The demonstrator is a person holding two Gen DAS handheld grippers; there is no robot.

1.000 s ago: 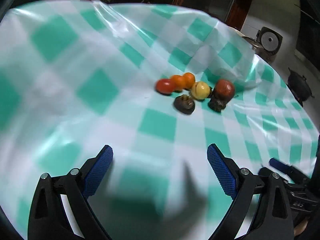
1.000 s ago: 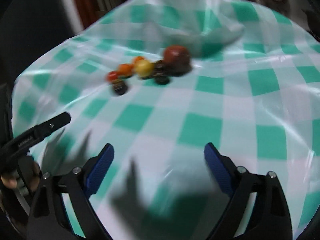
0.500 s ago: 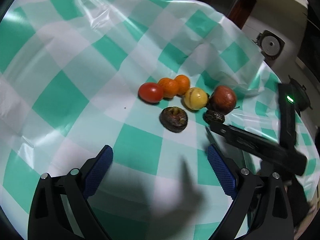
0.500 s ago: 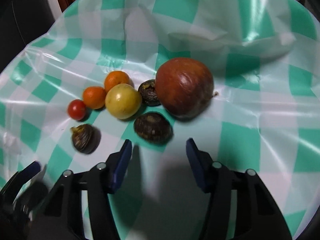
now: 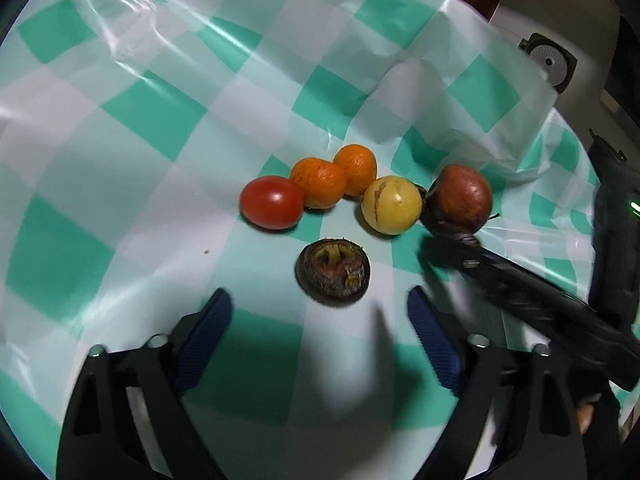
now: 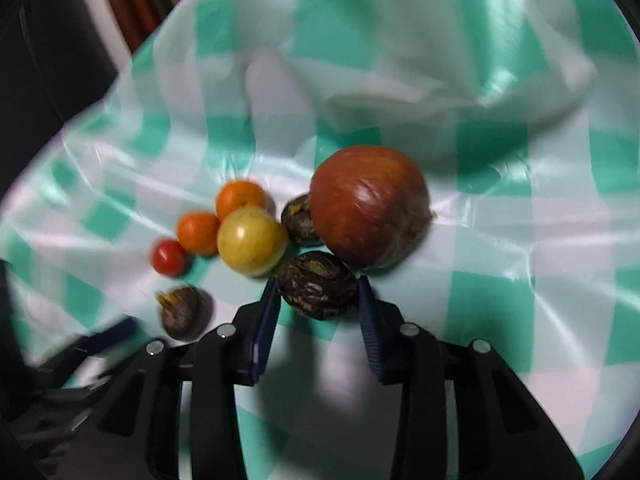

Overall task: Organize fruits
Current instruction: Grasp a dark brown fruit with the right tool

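On the checked worktop point(image 5: 152, 120), the big red-brown fruit point(image 6: 368, 206) looks heaviest and firm. The yellow fruit point(image 6: 251, 240), two oranges and soft tomato point(image 5: 272, 202) cluster beside it. The small dark rough-skinned fruit point(image 6: 318, 290) seems light and hard; the right hand-held gripper point(image 6: 318, 312) is closing across its widest sides, pads about touching. The left hand-held gripper point(image 5: 320, 320), empty and narrowing, faces another dark fruit point(image 5: 333, 272).

Your right gripper point(image 6: 318, 294) points down at a slant, and its jaws are closing, with a dark round fruit point(image 6: 317, 290) between the blue pads point(image 6: 269, 312). Your left gripper point(image 5: 320, 312) slants down too. Its jaws are closing but stand wide, with nothing between them. Both black frames fill the bottom of each view.
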